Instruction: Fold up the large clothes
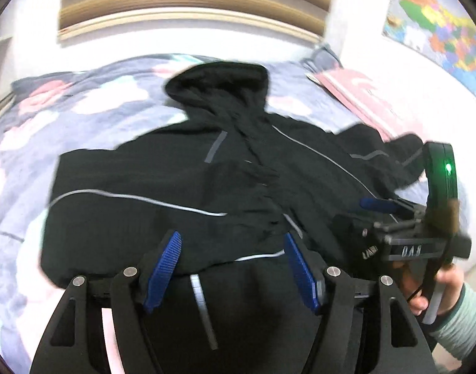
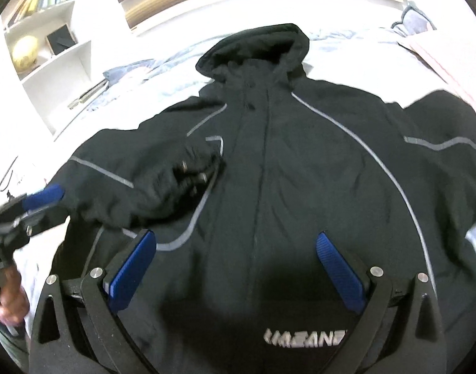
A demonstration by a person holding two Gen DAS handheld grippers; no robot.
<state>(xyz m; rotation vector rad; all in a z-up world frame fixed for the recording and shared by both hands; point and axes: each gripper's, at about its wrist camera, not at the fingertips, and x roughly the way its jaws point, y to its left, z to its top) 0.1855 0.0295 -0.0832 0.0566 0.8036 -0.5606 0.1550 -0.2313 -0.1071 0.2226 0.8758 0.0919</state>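
Observation:
A large black hooded jacket [image 2: 284, 162] with grey reflective piping lies front up on the bed, hood toward the wall. Its left sleeve [image 2: 163, 184] is folded in across the chest; the other sleeve [image 2: 440, 124] stretches out to the right. It also shows in the left wrist view [image 1: 163, 180]. My left gripper [image 1: 231, 240] is open and empty, hovering over the jacket's lower part. My right gripper [image 2: 235, 240] is open and empty above the jacket's lower front. The right gripper also shows in the left wrist view [image 1: 381, 205], and the left gripper in the right wrist view [image 2: 41, 199].
The bed has a floral quilt [image 1: 91, 103]. A pink item [image 1: 350, 87] lies at the bed's far right by a grey pillow [image 1: 323, 56]. A white bookshelf [image 2: 47, 28] stands to the left. A wooden headboard [image 1: 188, 3] and a wall map [image 1: 437, 15] are behind.

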